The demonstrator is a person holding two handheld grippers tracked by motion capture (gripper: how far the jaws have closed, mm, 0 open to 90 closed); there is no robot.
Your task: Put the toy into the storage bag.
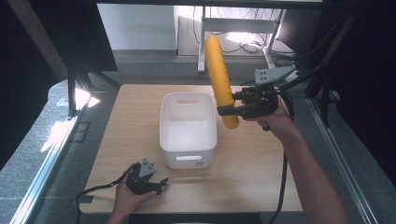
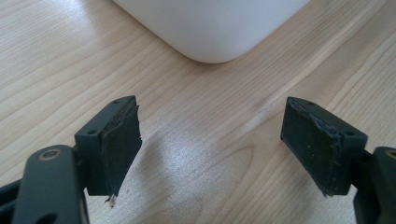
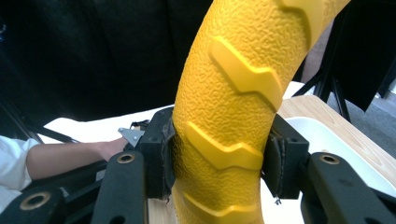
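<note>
A long yellow curved tube with a rough skin and raised zigzag ridges (image 1: 219, 79) stands nearly upright above the table, just right of the white bin (image 1: 188, 128). My right gripper (image 1: 229, 109) is shut on the tube's lower part; in the right gripper view both pads press its sides (image 3: 224, 154). My left gripper (image 1: 159, 183) rests low on the table near the front edge, in front of the bin's near left corner, open with nothing between its pads (image 2: 119, 149). The bin's rounded corner (image 2: 210, 28) lies just ahead of it.
The wooden table (image 1: 252, 163) has bare room right of the bin and along the front. The bin looks empty, with handle slots in its near and far walls. Black frame legs and cables stand beyond the table's far edge (image 1: 275, 51).
</note>
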